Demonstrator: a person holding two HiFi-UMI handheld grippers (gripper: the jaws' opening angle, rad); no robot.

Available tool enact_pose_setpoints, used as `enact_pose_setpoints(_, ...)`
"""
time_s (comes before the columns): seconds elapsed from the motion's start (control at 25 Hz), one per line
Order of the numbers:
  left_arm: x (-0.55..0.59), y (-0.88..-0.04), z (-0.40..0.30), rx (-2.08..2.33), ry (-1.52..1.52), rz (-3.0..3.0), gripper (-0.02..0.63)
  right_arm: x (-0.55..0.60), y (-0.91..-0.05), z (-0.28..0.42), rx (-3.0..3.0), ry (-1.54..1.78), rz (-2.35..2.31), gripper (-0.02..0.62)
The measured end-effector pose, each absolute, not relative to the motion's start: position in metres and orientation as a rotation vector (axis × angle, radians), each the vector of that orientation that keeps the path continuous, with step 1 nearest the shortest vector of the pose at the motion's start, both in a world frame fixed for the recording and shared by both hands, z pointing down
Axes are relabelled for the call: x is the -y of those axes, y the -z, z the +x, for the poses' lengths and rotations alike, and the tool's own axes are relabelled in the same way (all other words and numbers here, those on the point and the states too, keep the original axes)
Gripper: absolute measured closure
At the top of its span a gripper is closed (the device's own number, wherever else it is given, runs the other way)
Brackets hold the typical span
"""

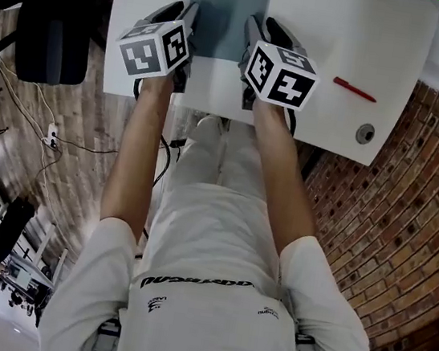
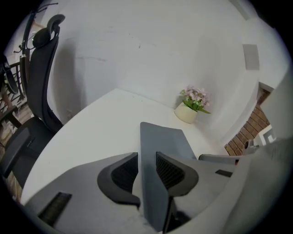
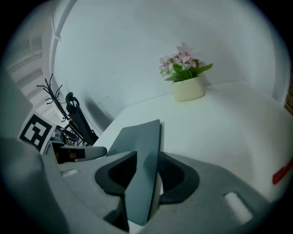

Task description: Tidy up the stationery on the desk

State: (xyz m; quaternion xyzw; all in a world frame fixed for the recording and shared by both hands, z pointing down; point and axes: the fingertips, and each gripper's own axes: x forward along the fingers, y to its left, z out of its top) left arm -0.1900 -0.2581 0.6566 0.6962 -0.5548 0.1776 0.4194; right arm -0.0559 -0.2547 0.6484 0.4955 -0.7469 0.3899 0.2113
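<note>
Head view: a grey mat (image 1: 226,9) lies on the white worktop (image 1: 345,34). The left gripper (image 1: 185,13) is at its left edge and the right gripper (image 1: 261,24) at its right edge. A red pen (image 1: 355,89) lies well apart to the right.

Left gripper view: its fingers (image 2: 122,173) stand apart with the mat's edge between them, not clamped. A flower pot (image 2: 187,112) stands beyond.

Right gripper view: its fingers (image 3: 176,176) also stand apart, around the mat's other edge.

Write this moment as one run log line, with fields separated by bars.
left gripper: open, grey mat between jaws | right gripper: open, same mat between jaws | red pen: lying on desk, untouched
</note>
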Motion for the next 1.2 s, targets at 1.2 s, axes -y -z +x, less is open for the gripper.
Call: enact_pose_setpoints(1.2,0.249,-0.665,-0.163,1.258,-0.42,1.741,0.501,0.24,-0.665,-0.041,2.025,-1.189,1.336,0.504)
